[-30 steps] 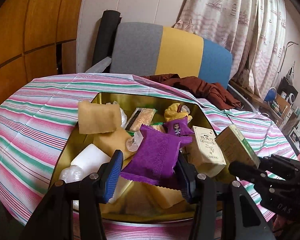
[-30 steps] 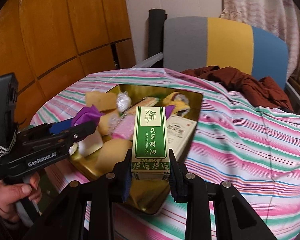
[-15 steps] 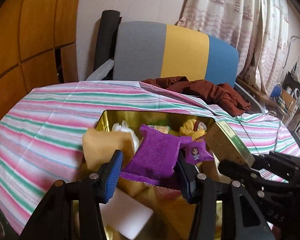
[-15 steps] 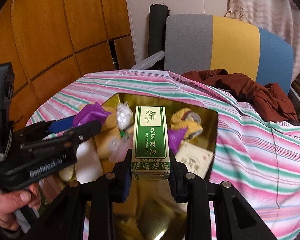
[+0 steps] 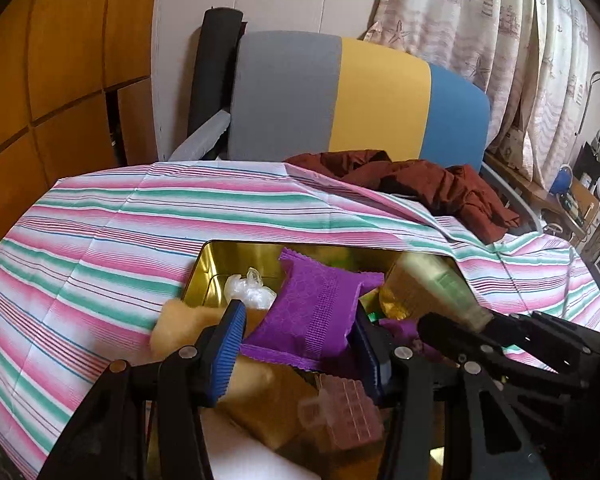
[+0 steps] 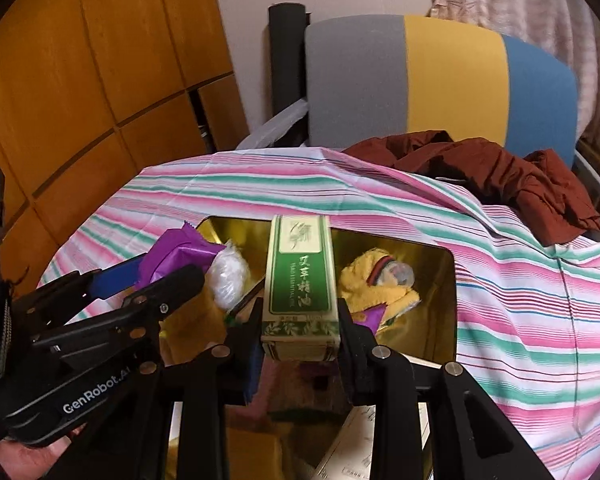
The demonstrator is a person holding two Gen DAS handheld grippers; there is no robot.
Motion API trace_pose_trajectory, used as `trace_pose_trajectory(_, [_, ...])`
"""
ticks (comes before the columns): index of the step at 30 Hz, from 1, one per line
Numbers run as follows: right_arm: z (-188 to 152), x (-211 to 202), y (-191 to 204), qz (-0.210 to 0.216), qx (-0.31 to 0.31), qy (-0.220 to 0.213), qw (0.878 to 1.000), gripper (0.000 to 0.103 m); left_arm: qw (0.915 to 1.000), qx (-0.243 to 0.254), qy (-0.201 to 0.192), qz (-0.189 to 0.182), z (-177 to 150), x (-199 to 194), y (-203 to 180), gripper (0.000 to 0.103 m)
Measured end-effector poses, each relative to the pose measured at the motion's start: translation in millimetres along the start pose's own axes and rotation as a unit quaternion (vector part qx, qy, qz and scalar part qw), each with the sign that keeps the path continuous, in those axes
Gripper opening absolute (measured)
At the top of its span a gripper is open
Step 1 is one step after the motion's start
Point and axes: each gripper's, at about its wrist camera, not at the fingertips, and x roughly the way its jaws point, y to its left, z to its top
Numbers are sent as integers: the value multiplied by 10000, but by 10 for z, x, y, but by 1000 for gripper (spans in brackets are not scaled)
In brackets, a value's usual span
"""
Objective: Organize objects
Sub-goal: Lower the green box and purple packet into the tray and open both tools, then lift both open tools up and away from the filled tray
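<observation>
Crowding the gold tin [image 5: 204, 268], both jaws grip: left a purple packet [image 5: 312, 312], right a green box [image 6: 300, 276].

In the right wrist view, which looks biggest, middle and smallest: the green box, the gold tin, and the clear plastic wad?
1. gold tin
2. green box, though it sits close to the camera in the right hand-held gripper, so it looks larger than it is
3. clear plastic wad
</observation>
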Motion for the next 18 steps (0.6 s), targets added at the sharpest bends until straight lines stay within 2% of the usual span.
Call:
trace_pose_trajectory(2, [8, 33, -42, -42, 118, 58, 9999, 36, 10000, -13, 48, 23, 11, 55, 2, 52])
trace_pose_trajectory(4, [5, 39, -97, -72, 251, 98, 9996, 50, 9999, -43, 155, 16, 7, 102, 1, 53])
trace_pose_trajectory(6, [-11, 13, -137, -59, 335, 90, 9994, 55, 9996, -100, 267, 31, -7, 136, 7, 55])
trace_pose_trajectory(18, [-80, -87, -164, -82, 332, 38, 9994, 58, 9989, -297, 359, 73, -77, 39, 29, 58])
